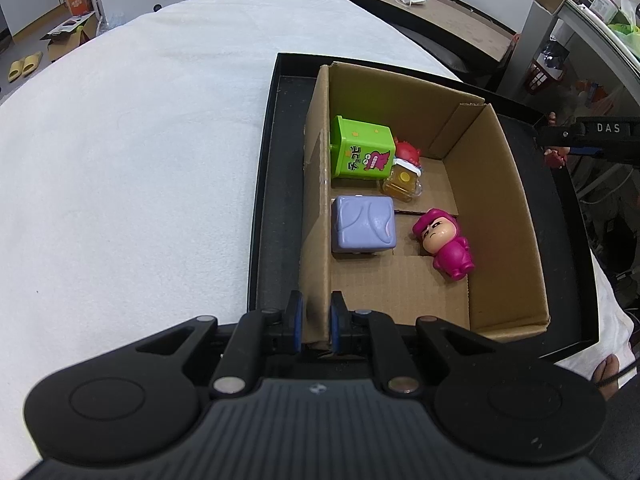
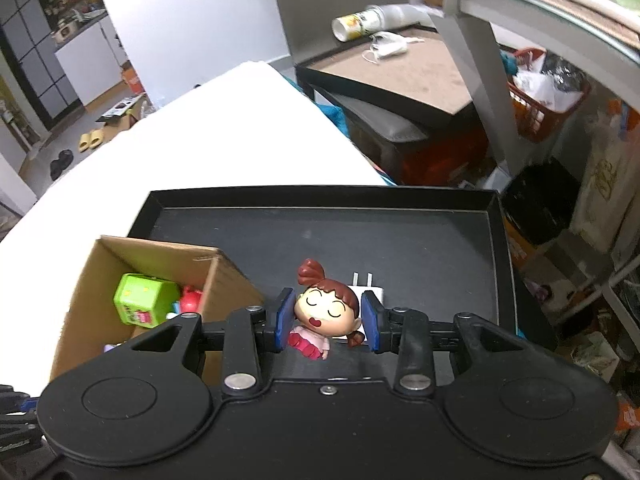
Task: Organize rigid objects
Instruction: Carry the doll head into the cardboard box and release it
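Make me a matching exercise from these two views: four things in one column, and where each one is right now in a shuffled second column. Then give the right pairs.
Things
1. girl figurine
2. pink figure
3. white plug
4. cardboard box

Places
A. lying on the box floor
B. between the right claw's pads
C. on the black tray, behind the girl figurine
D. its wall pinched by the left claw

Pairs: 1-B, 2-A, 3-C, 4-D
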`<act>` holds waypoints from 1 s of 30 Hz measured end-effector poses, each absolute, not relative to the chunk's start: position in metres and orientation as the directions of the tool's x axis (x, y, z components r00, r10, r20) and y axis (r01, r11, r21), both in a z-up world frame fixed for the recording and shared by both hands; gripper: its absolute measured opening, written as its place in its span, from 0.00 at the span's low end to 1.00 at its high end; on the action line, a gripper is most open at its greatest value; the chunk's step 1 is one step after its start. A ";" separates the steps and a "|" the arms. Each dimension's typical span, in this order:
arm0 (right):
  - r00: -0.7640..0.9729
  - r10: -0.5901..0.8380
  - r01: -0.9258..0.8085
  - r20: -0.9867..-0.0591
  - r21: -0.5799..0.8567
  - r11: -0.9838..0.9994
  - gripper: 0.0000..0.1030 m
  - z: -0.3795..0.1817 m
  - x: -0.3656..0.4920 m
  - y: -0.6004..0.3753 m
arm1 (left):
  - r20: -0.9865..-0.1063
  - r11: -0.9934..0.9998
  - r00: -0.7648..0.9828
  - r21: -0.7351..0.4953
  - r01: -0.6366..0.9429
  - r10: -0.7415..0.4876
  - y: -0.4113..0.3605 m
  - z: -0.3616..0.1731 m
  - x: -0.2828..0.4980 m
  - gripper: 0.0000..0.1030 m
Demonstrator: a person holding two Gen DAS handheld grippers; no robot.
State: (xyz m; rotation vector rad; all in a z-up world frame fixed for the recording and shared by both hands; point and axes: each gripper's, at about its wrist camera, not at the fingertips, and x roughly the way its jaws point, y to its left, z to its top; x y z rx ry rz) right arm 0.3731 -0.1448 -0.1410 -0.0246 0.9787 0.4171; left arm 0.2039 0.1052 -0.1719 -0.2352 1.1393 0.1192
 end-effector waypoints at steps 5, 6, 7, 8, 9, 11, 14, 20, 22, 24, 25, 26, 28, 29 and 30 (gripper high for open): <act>0.492 0.353 -0.395 -0.796 0.157 0.905 0.34 -0.131 0.363 -0.134 | -0.908 0.969 0.417 -0.125 -0.214 -0.025 0.105 -0.171 0.203 0.12; 0.495 0.358 -0.403 -0.792 0.157 0.902 0.34 -0.129 0.361 -0.132 | -0.908 0.969 0.418 -0.126 -0.214 -0.025 0.105 -0.171 0.203 0.12; 0.496 0.365 -0.411 -0.788 0.157 0.898 0.34 -0.127 0.359 -0.130 | -0.908 0.969 0.418 -0.125 -0.214 -0.025 0.105 -0.170 0.203 0.12; 0.497 0.371 -0.420 -0.784 0.157 0.894 0.34 -0.124 0.357 -0.128 | -0.908 0.969 0.418 -0.124 -0.214 -0.024 0.105 -0.171 0.203 0.12; 0.499 0.378 -0.430 -0.780 0.155 0.889 0.34 -0.122 0.355 -0.126 | -0.908 0.969 0.418 -0.123 -0.213 -0.024 0.105 -0.170 0.203 0.12; 0.501 0.390 -0.449 -0.773 0.153 0.880 0.34 -0.118 0.351 -0.121 | -0.908 0.969 0.418 -0.124 -0.214 -0.024 0.105 -0.170 0.203 0.12; 0.497 0.404 -0.472 -0.768 0.151 0.869 0.34 -0.115 0.347 -0.116 | -0.908 0.969 0.419 -0.123 -0.214 -0.023 0.105 -0.170 0.203 0.12; 0.495 0.430 -0.500 -0.755 0.158 0.852 0.34 -0.109 0.341 -0.107 | -0.909 0.970 0.417 -0.114 -0.213 -0.016 0.104 -0.169 0.203 0.12; 0.498 0.442 -0.508 -0.746 0.163 0.846 0.34 -0.106 0.339 -0.105 | -0.909 0.971 0.417 -0.113 -0.213 -0.014 0.104 -0.169 0.203 0.12; 0.498 0.455 -0.513 -0.739 0.171 0.841 0.34 -0.105 0.337 -0.103 | -0.908 0.970 0.418 -0.114 -0.214 -0.014 0.103 -0.169 0.203 0.12; 0.497 0.457 -0.516 -0.738 0.173 0.839 0.34 -0.105 0.337 -0.102 | -0.908 0.970 0.419 -0.115 -0.214 -0.015 0.103 -0.168 0.203 0.12; 0.495 0.460 -0.520 -0.737 0.173 0.836 0.34 -0.105 0.336 -0.100 | -0.907 0.970 0.420 -0.117 -0.214 -0.016 0.103 -0.168 0.203 0.12; 0.489 0.468 -0.530 -0.736 0.176 0.830 0.34 -0.105 0.334 -0.097 | -0.906 0.969 0.423 -0.121 -0.214 -0.020 0.104 -0.169 0.203 0.12; 0.482 0.472 -0.534 -0.738 0.180 0.826 0.34 -0.106 0.334 -0.095 | -0.905 0.969 0.424 -0.123 -0.214 -0.022 0.104 -0.168 0.203 0.12; 0.477 0.474 -0.536 -0.740 0.182 0.824 0.34 -0.107 0.334 -0.094 | -0.905 0.969 0.425 -0.126 -0.213 -0.024 0.105 -0.168 0.203 0.12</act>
